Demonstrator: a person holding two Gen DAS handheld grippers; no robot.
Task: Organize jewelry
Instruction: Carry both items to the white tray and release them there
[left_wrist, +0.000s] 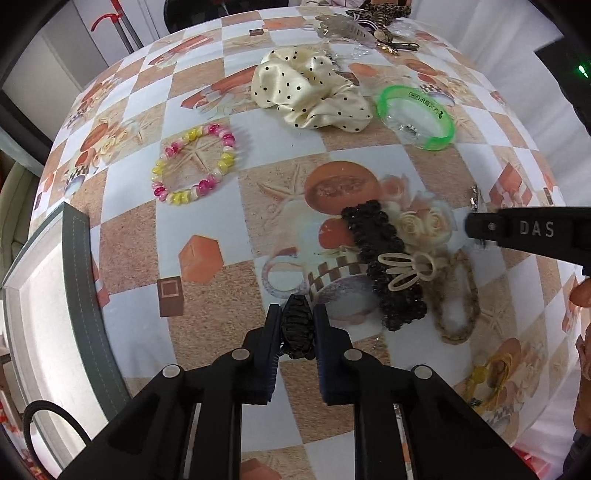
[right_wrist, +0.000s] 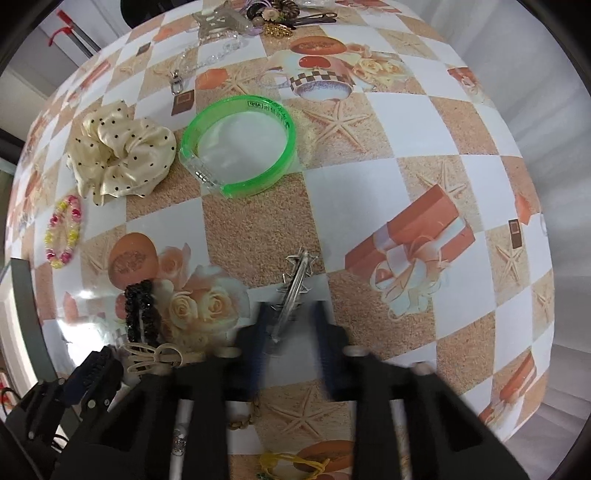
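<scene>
In the left wrist view my left gripper (left_wrist: 297, 314) is shut on a small black hair claw (left_wrist: 297, 326), both pads pressing its sides just above the checked tablecloth (left_wrist: 207, 332). In the right wrist view a silver star hair clip (right_wrist: 295, 284) lies on the cloth between the blurred fingers of my right gripper (right_wrist: 291, 310). A gap shows on each side of the clip, so the pads are not pressing it. My right gripper (left_wrist: 476, 225) also enters the left wrist view from the right, beside the star clip (left_wrist: 474, 197).
A grey-rimmed white tray (left_wrist: 77, 277) with a black hair tie (left_wrist: 55, 417) stands at the left. On the cloth lie a bead bracelet (left_wrist: 194, 164), a dotted cream scrunchie (left_wrist: 310, 92), a green bangle (left_wrist: 413, 116), a black sparkly clip (left_wrist: 384, 266), a cream bunny clip (left_wrist: 406, 269) and a braided band (left_wrist: 458, 295).
</scene>
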